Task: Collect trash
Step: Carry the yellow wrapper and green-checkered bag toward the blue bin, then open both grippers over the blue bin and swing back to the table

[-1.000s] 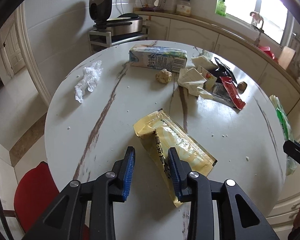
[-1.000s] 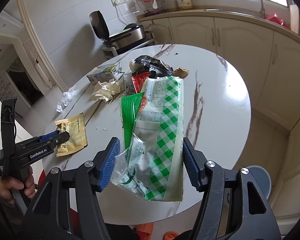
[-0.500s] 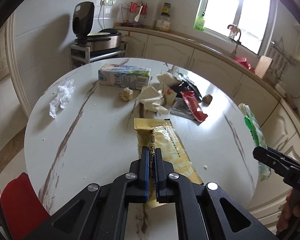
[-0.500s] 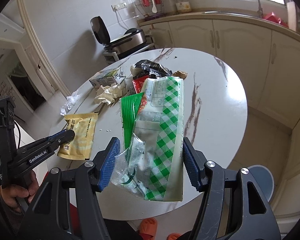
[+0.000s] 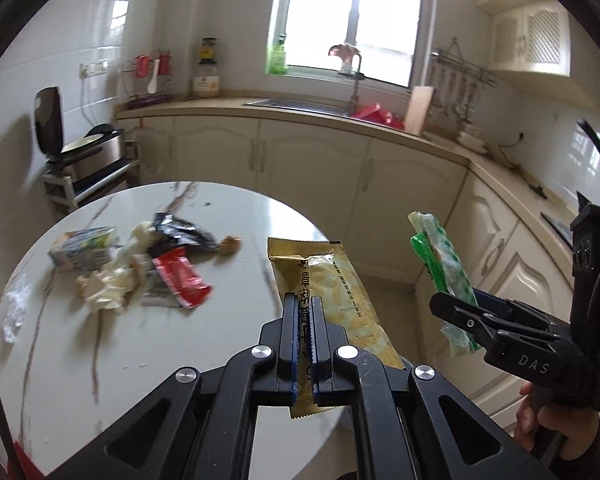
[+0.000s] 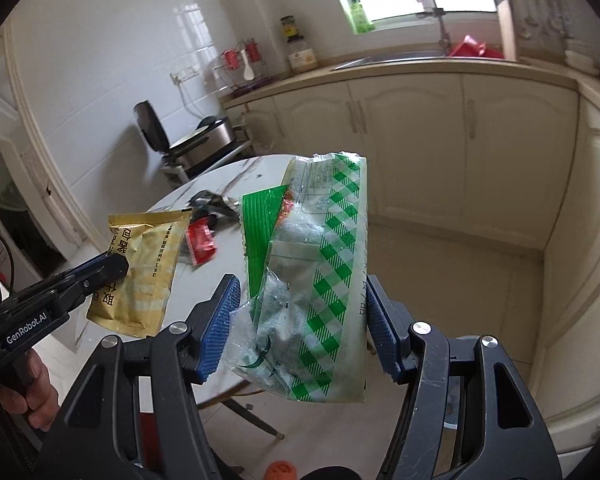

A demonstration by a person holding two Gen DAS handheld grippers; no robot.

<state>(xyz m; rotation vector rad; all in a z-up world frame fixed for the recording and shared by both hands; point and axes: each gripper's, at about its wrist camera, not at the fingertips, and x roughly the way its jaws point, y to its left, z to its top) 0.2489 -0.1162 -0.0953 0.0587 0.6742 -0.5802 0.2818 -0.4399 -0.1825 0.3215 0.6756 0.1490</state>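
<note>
1. in the left tongs [image 5: 302, 344], seen from their own camera, the two blue pads are pressed together on a yellow packet [image 5: 332, 304]. the packet is lifted off the table and sticks out ahead of the tips.
2. in the right tongs [image 6: 296, 332], the pads stand partway apart with a green checked bag [image 6: 312, 280] filling the gap between them. the bag is crumpled, clear plastic with green squares, and is held in the air over the floor, off the table.
3. each tool shows in the other's view: the right tongs with the bag at the right edge of the left view, the left tongs with the packet at the left edge of the right view. a hand [image 6: 28, 392] grips the left handle.
4. so two pieces of trash are picked up, judging by this, and neither is dropped anywhere yet.
5. left on the round white table [image 5: 120, 360]: a red wrapper [image 5: 178, 276], a black wrapper [image 5: 180, 234], crumpled paper [image 5: 104, 288], a carton [image 5: 82, 250], a clear plastic scrap [image 5: 16, 308] near the left rim, and a small brown lump [image 5: 230, 244].
6. no bin can be identified. a grey-blue rim shows at the bottom right of the right view, mostly hidden behind the tongs; what it is cannot be told.
7. the table pile is blurred, so its pieces overlap in ways hard to sort out. the packet's lower end is hidden behind the left tongs. the print on packet and bag is too small to read.
</note>
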